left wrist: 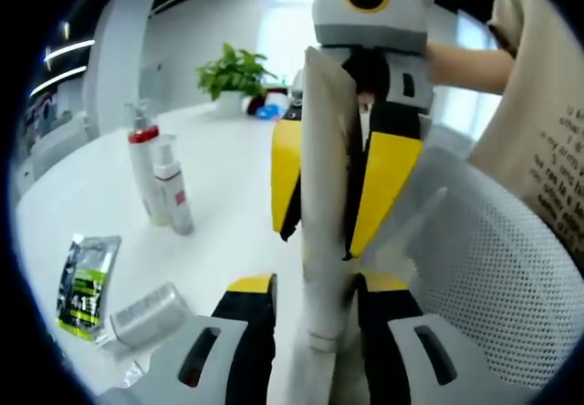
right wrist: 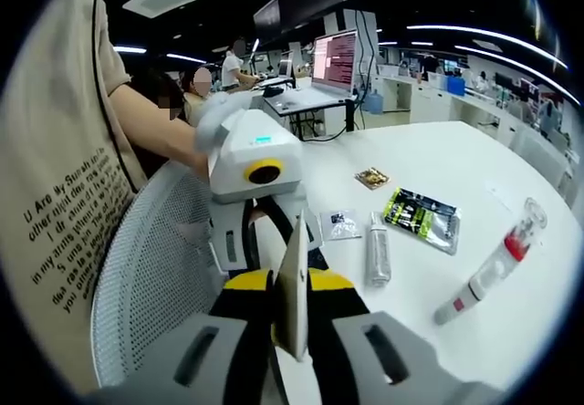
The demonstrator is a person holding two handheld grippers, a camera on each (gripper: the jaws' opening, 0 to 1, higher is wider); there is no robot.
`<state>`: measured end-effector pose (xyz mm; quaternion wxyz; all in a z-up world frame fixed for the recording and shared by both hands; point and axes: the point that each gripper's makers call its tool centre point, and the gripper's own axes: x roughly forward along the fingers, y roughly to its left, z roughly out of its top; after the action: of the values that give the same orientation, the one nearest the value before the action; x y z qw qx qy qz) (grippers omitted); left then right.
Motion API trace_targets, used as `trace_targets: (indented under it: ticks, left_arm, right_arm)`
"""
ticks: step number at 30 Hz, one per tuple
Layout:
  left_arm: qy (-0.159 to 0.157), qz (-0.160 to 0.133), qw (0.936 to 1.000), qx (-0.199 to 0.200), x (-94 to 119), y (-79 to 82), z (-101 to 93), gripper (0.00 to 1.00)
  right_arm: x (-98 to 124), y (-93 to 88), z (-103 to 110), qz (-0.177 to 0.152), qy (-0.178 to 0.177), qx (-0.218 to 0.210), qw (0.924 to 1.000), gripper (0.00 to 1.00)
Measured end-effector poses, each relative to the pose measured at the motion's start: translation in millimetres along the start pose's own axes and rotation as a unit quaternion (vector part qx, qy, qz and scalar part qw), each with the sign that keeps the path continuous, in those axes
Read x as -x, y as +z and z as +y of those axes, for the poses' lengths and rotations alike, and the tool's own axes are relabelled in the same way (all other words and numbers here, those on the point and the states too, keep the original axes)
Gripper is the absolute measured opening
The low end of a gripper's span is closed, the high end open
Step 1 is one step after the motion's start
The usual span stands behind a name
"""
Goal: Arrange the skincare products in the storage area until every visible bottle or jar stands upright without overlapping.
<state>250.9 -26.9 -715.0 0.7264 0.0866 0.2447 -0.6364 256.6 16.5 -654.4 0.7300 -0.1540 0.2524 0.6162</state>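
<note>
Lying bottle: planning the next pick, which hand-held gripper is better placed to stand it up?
Probably left: the lying bottle sits beside the left hand-held gripper, though it clamps the beige tube and must release first.

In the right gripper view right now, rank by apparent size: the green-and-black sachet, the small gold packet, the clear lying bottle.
1. Green-and-black sachet looks largest.
2. Clear lying bottle, roughly as long but slimmer; close call.
3. Small gold packet, clearly smallest, though it lies farthest from the camera.

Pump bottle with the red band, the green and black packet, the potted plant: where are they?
pump bottle point(left wrist: 143, 163), left gripper view, on its white body.
green and black packet point(left wrist: 87, 282), left gripper view, on its middle.
potted plant point(left wrist: 234, 72), left gripper view, on its leaves.
</note>
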Motion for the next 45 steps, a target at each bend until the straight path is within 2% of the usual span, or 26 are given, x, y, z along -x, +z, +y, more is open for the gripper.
trace_targets:
  ticks: [3,10,14,23,28,35,39,43,45]
  left_arm:
    - [-0.008,0.0,0.9999,-0.007,-3.1,-0.5,-4.0,0.26]
    - [-0.014,0.004,0.9992,-0.038,-3.9,-1.2,-16.3,0.19]
    - [0.003,0.009,0.9979,-0.064,-3.9,-1.8,-15.6,0.18]
    - [0.016,0.002,0.9975,-0.07,-4.7,0.7,-12.3,0.17]
    - [0.022,-0.002,0.9974,-0.068,-7.8,3.4,-3.8,0.17]
    - [0.025,-0.005,0.9976,-0.064,-8.5,5.9,2.6,0.17]
    - [0.025,-0.006,0.9975,-0.065,-9.1,6.8,5.5,0.17]
    - [0.027,-0.006,0.9973,-0.067,-10.6,8.6,9.8,0.17]
    - [0.028,-0.006,0.9972,-0.069,-11.6,9.5,11.6,0.17]
  right_arm:
    - [-0.4,0.0,1.4,0.006,0.004,0.01,0.9999,0.13]
    - [-5.1,1.2,15.6,0.028,0.014,0.068,0.9972,0.12]
    - [-8.6,0.2,21.3,0.041,0.021,0.089,0.9949,0.12]
    - [-5.8,-1.5,17.5,0.04,0.008,0.086,0.9955,0.14]
    - [-3.1,-4.2,9.3,0.044,-0.008,0.078,0.9959,0.16]
    - [-1.5,-16.8,1.6,0.053,-0.028,0.048,0.997,0.29]
    - [-0.8,-14.8,-1.7,0.034,-0.041,0.023,0.9983,0.35]
    - [0.8,-11.1,-5.2,0.011,-0.058,0.006,0.9982,0.52]
    - [2.4,-12.1,-6.9,0.007,-0.065,-0.002,0.9978,0.57]
